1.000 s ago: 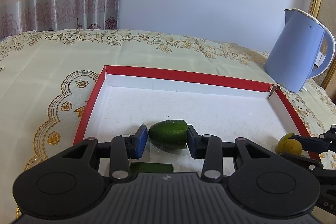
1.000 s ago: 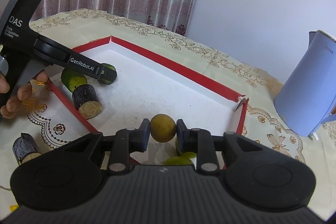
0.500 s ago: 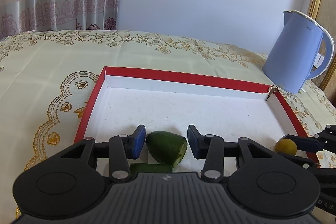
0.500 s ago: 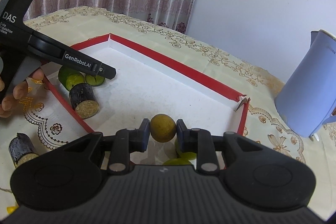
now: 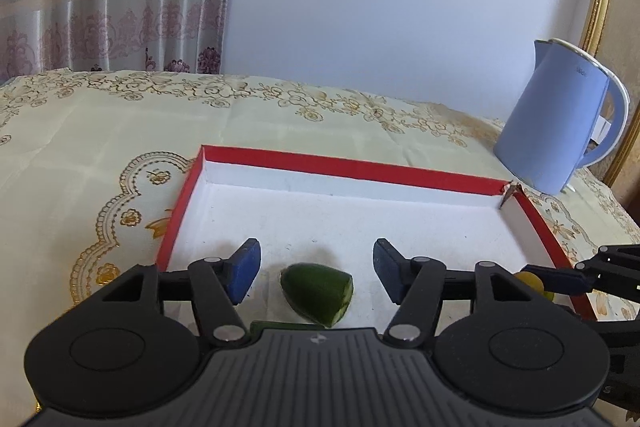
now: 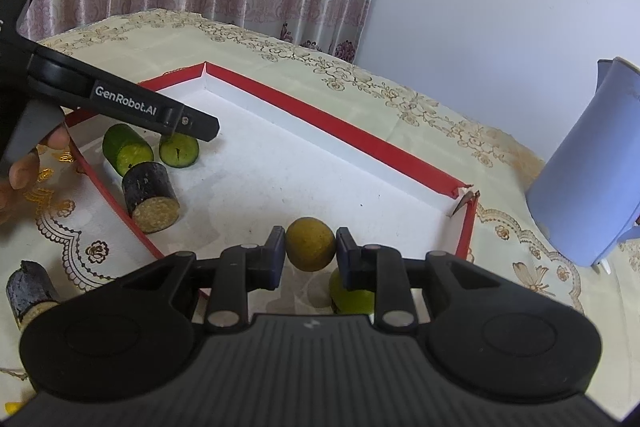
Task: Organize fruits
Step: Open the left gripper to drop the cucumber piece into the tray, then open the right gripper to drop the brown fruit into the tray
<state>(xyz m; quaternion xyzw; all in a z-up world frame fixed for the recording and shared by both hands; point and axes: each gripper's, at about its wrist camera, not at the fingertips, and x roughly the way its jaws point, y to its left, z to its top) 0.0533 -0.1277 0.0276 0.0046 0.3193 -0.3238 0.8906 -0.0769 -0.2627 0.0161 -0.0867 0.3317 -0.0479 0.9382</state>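
A cream tablecloth (image 5: 100, 131) carries a red-rimmed tray (image 5: 340, 167) with a blue kettle (image 5: 560, 123) just beyond its far right corner. The left gripper (image 5: 316, 269) stands apart, its jaws having just been opening; a green piece (image 5: 318, 293) lies on the tray floor between them, touching neither pad. The right gripper (image 6: 310, 253) is clamped on a yellow fruit (image 6: 310, 243) above the tray's near right edge. By the tray's left edge lie 2 green pieces and 1 dark stub (image 6: 152, 197).
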